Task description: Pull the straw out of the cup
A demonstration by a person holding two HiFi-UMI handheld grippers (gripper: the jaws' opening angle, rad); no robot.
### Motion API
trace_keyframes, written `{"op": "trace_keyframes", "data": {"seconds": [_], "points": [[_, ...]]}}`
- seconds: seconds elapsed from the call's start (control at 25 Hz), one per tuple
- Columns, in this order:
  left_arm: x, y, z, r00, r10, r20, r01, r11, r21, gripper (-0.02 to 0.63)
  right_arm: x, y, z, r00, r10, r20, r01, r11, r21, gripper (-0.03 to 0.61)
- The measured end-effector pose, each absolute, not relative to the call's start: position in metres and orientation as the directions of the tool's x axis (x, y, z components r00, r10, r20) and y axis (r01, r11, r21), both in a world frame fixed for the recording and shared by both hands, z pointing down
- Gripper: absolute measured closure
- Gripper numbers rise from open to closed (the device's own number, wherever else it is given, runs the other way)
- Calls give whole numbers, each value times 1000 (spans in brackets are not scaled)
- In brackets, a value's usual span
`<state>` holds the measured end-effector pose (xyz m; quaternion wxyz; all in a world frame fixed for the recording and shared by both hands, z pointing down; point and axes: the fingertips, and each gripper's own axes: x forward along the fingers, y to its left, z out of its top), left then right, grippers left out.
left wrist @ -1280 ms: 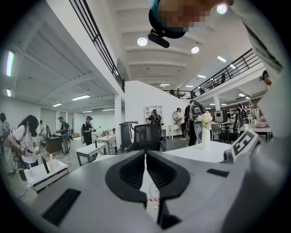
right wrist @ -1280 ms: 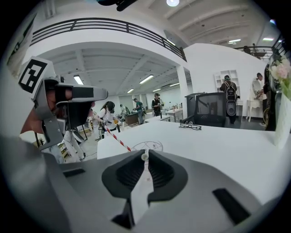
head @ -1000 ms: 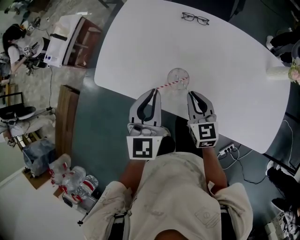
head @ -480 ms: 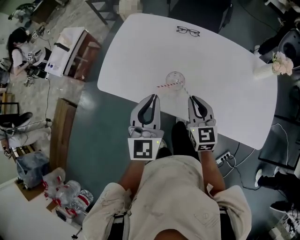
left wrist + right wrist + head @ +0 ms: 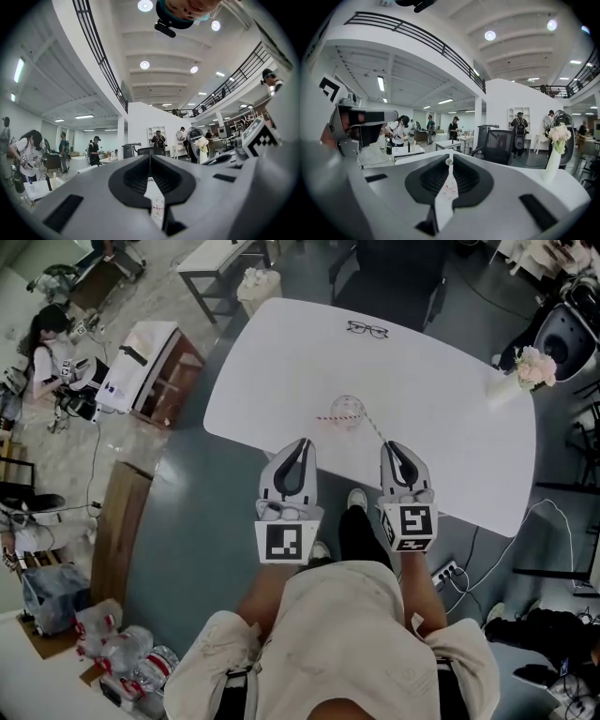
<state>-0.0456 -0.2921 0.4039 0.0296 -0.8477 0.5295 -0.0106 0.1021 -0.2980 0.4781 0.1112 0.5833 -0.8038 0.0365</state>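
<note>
I now hold both grippers higher, farther back from the clear glass cup point(image 5: 348, 411), mid-frame on the white table point(image 5: 450, 362). The red-striped straw point(image 5: 330, 416) is still inside. The left gripper point(image 5: 301, 442) is closed and empty. The right gripper point(image 5: 389, 445) is pinched narrow, maybe on a thin pale straw point(image 5: 373, 427).

A cup point(image 5: 348, 410) with a red-striped straw point(image 5: 328, 417) leaning out to its left is seen on the white counter point(image 5: 450, 362), with spectacles point(image 5: 367, 330) near the far edge and a flower vase point(image 5: 525, 373) at the right corner. The left gripper point(image 5: 300, 442) and right gripper point(image 5: 388, 445) are held side by side at the near edge, fingers together, apart from the cup.
</note>
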Motion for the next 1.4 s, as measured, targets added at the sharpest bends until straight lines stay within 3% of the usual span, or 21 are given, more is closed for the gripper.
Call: {"op": "trace_keyframes", "data": {"seconds": [0.68, 1.4], "points": [[-87, -244, 323, 419, -887, -193, -907, -401, -129, 601, 100, -237, 318, -225, -962, -152, -967, 202, 154, 555], [-101, -234, 302, 432, -867, -246, -901, -401, -168, 601, 91, -217, 286, -204, -953, -226, -969, 164, 184, 555]]}}
